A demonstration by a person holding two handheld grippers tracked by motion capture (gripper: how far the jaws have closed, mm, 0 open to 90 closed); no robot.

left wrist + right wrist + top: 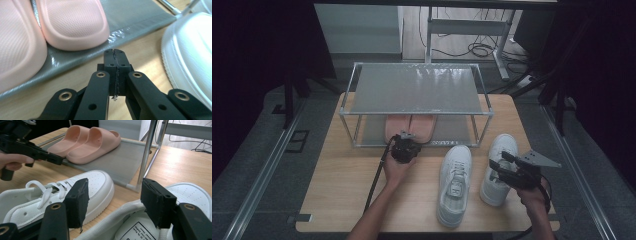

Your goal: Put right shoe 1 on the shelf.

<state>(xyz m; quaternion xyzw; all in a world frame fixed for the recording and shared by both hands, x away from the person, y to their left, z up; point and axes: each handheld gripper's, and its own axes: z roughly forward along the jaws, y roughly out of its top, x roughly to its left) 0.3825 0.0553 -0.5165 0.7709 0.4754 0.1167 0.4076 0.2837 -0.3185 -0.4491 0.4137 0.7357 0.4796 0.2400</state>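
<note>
A pair of pink slippers [410,125] lies on the lower shelf of a metal shoe rack [414,90]. My left gripper [404,136] is shut and empty, its tip just short of the shelf edge in front of the slippers [72,22]. Two white sneakers stand on the table, the left one [455,182] and the right one [502,145]. My right gripper [501,161] is open at the heel of the right sneaker [190,192]. Its jaws straddle the sneaker's collar without pressing it. The left sneaker [95,182] lies just beyond.
The rack's grey lower shelf [140,17] and its front post [147,152] stand close to both grippers. The wooden table [347,190] has bare room at the front left. Cables and a desk frame [472,30] are on the floor behind.
</note>
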